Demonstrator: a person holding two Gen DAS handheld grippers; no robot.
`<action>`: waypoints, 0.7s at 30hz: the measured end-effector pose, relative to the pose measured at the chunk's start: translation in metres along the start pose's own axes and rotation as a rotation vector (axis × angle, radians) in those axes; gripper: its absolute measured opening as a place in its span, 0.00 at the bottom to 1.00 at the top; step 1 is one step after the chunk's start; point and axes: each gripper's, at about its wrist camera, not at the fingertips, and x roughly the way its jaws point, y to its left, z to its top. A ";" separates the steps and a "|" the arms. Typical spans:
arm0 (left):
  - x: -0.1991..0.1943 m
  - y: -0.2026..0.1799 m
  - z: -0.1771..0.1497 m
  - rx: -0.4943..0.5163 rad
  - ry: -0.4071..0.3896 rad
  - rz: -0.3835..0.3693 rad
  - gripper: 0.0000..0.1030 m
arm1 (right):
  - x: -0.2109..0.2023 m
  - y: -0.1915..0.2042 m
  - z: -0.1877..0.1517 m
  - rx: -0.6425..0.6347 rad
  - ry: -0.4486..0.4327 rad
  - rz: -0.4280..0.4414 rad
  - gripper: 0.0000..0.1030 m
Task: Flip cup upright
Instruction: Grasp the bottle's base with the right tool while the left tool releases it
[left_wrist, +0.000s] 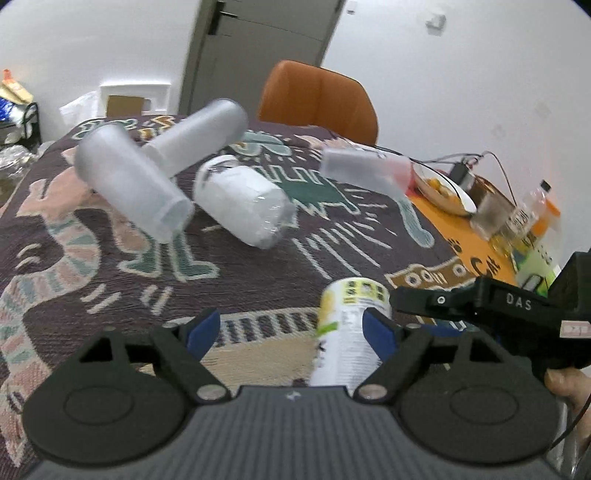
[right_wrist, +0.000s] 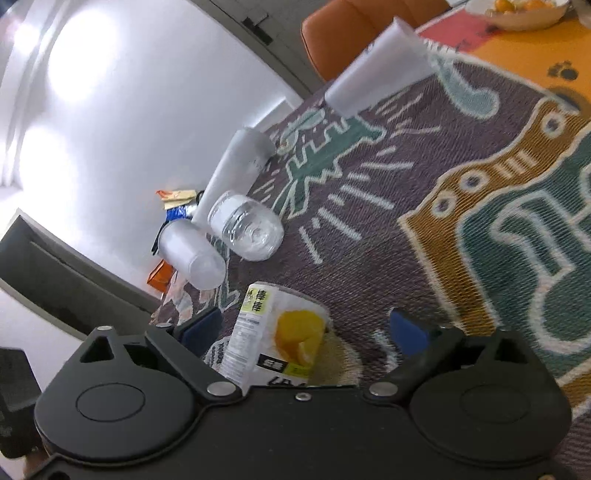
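A white cup with a yellow lemon label (left_wrist: 347, 332) (right_wrist: 280, 336) lies on its side on the patterned tablecloth, close in front of both grippers. My left gripper (left_wrist: 291, 332) is open; the cup rests against its right blue pad (left_wrist: 378, 334). My right gripper (right_wrist: 314, 332) is open, and the cup lies between its pads, nearer the left one (right_wrist: 201, 328). The right gripper's black finger (left_wrist: 461, 304) reaches in beside the cup in the left wrist view.
Several other cups lie tipped on the cloth: two frosted ones (left_wrist: 133, 182) (left_wrist: 199, 138), a clear one (left_wrist: 243, 205) and a white one farther right (left_wrist: 365, 168). An orange chair (left_wrist: 317, 101) stands behind the table. A fruit bowl (left_wrist: 443, 188), glass and bottles sit at the right.
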 end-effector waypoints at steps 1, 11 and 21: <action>0.000 0.004 -0.001 -0.011 -0.001 0.003 0.81 | 0.004 0.000 0.000 0.010 0.011 0.003 0.91; 0.005 0.035 -0.011 -0.091 0.001 0.011 0.81 | 0.036 0.011 0.006 0.038 0.099 0.006 0.88; 0.003 0.049 -0.018 -0.147 -0.009 0.006 0.81 | 0.047 0.014 0.009 0.029 0.136 -0.009 0.61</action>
